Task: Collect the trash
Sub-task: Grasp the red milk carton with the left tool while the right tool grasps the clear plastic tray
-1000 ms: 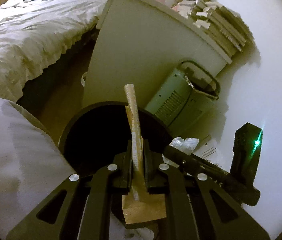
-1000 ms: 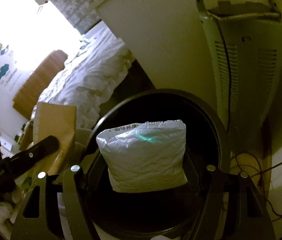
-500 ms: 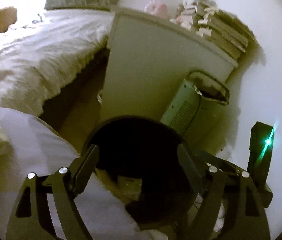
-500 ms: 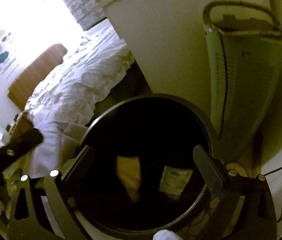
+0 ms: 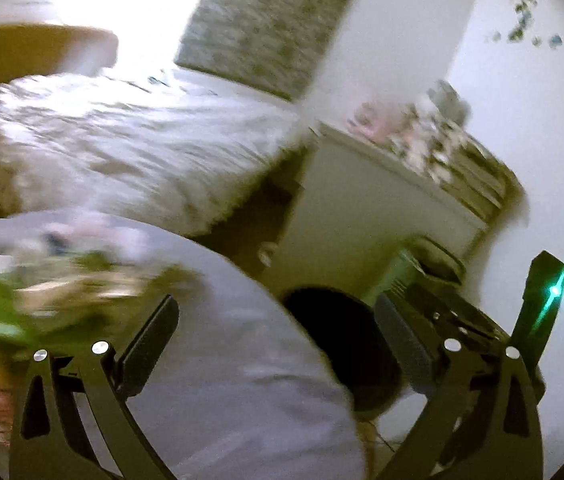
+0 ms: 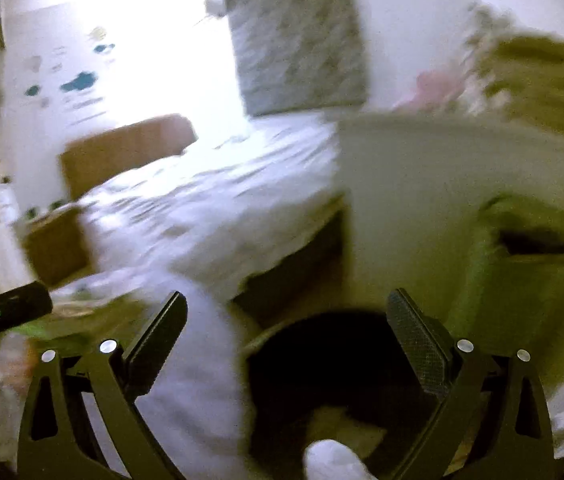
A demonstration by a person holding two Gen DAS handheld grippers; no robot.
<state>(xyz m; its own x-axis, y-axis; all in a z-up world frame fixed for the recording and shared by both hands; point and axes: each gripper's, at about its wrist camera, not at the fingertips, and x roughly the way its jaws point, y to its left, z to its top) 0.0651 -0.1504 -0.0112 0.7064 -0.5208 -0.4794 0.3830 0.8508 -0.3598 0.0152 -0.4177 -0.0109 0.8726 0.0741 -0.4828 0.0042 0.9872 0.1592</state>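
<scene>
The black round trash bin [image 5: 342, 352] stands on the floor below and ahead of both grippers; its dark mouth [image 6: 322, 360] shows no clear contents through the blur. My left gripper [image 5: 276, 308] is above the edge of a white round table [image 5: 222, 380], its jaws opening wide with nothing between them. My right gripper [image 6: 286, 300] is open and empty above the bin. Blurred litter [image 5: 62, 280] lies on the table at the left. The right gripper's body with its green light [image 5: 554, 288] shows at the right of the left wrist view.
A bed with white bedding [image 5: 122, 152] fills the middle left. A white cabinet [image 5: 362, 208] with stacked books [image 5: 462, 168] stands behind the bin, with a pale green appliance [image 6: 522, 272] beside it. A white rounded thing [image 6: 330, 460] sits at the bottom edge.
Both grippers opened and let go: the cardboard piece and the white packet dropped into the bin. Both grippers then rose and pulled back, so the bin looks smaller and lower.
</scene>
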